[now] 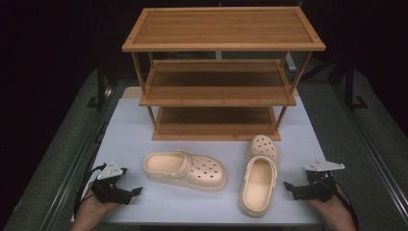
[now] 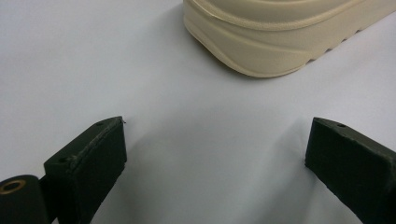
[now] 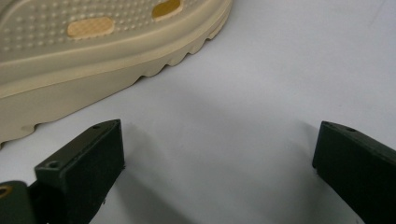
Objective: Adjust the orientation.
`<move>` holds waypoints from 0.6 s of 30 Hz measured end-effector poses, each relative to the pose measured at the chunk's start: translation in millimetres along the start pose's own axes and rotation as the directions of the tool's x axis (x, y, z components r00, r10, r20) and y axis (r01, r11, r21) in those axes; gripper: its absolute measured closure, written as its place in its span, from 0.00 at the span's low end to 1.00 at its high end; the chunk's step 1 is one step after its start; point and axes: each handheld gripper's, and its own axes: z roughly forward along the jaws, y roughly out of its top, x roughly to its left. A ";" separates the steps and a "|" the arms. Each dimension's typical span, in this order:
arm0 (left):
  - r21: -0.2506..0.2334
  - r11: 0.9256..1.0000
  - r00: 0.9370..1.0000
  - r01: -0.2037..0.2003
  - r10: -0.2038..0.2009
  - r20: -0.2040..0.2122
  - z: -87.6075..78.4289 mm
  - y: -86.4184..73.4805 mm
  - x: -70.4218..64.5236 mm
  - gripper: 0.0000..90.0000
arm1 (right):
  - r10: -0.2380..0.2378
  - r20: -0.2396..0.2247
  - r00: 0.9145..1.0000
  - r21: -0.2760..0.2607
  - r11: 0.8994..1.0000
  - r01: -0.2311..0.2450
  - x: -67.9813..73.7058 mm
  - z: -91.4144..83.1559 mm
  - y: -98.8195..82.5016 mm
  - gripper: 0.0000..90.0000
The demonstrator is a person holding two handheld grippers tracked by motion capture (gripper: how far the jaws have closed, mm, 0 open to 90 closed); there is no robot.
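Left gripper (image 1: 136, 191): black two-jaw gripper at the table's near left, jaws spread wide with bare table between them; nothing held. In the left gripper view (image 2: 215, 144) the jaw bases run off the bottom edge.
Right gripper (image 1: 287, 185): black two-jaw gripper at the near right, jaws likewise wide apart and empty, pointing toward the right clog. In the right gripper view (image 3: 217, 149) the right jaw is cut by the frame corner.
Left clog (image 1: 185, 169): cream foam clog with round vent holes, lying crosswise near the table's middle, heel toward the left gripper and near it, not touching. In the left gripper view (image 2: 280, 37) just its rounded sole end shows, the rest cut off at the top.
Right clog (image 1: 259, 174): matching cream clog, toe toward the rack, just beside the right gripper. The right gripper view (image 3: 93, 60) shows part of its side and ridged sole.
Rack (image 1: 221, 72): three-tier bamboo shelf at the table's far side; lower tiers in shadow, hard to read.
Table (image 1: 130, 130): white tabletop; near edge partly covered by the person's hands.
Surroundings: dark, little to make out.
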 end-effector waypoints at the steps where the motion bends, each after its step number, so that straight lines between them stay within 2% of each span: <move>1: 0.000 1.000 1.000 0.000 0.000 0.000 0.0 0.0 0.0 0.05 | 0.000 0.000 1.000 0.000 1.000 0.000 0.0 0.0 0.0 0.02; 18: -0.001 1.000 1.000 0.003 -0.003 -0.003 -0.5 0.1 0.2 0.07 | 0.002 -0.002 1.000 0.001 1.000 -0.002 -0.4 0.0 0.0 0.02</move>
